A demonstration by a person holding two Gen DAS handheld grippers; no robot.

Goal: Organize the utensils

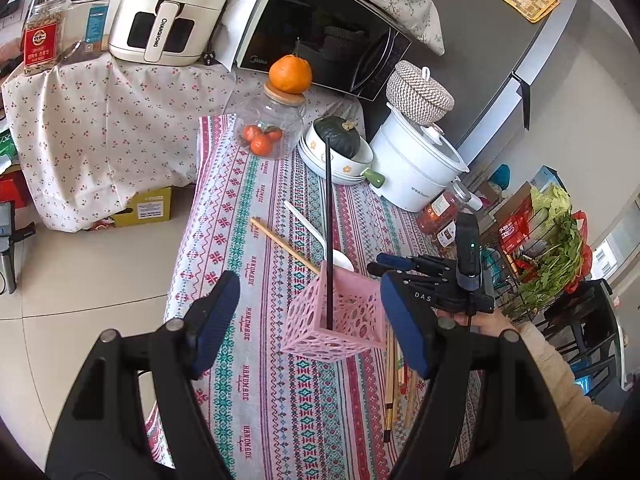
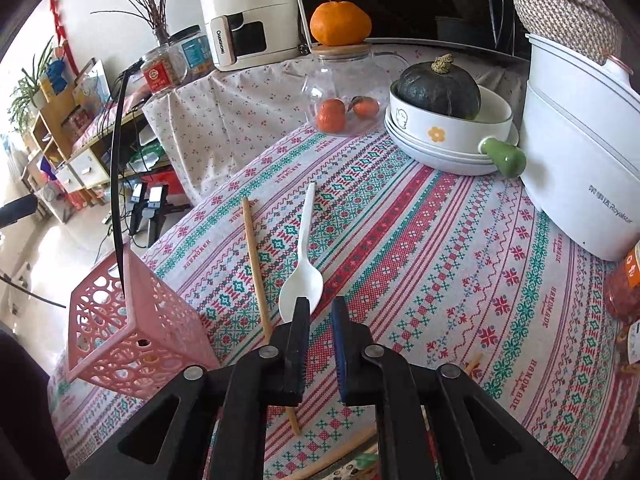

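Note:
A pink lattice basket (image 1: 332, 316) (image 2: 132, 320) stands on the patterned cloth with a black chopstick (image 1: 328, 220) (image 2: 116, 168) upright in it. My left gripper (image 1: 310, 308) is open, its fingers on either side of the basket, with a clear gap at the left pad. A white spoon (image 2: 302, 272) (image 1: 308, 220) and a wooden chopstick (image 2: 254, 256) (image 1: 284, 244) lie flat beyond the basket. My right gripper (image 2: 320, 308) (image 1: 378, 263) hovers just behind the spoon's bowl, its jaws narrowly apart with nothing between them. Several wooden chopsticks (image 1: 394, 384) lie to the right of and in front of the basket.
At the back of the table stand a glass jar of oranges (image 1: 272, 128), a bowl holding a green squash (image 2: 440, 88), and a white cooker (image 2: 576, 168). A microwave (image 1: 320, 32) and an air fryer (image 1: 168, 12) are behind. The table's left edge (image 1: 188, 240) drops to the floor.

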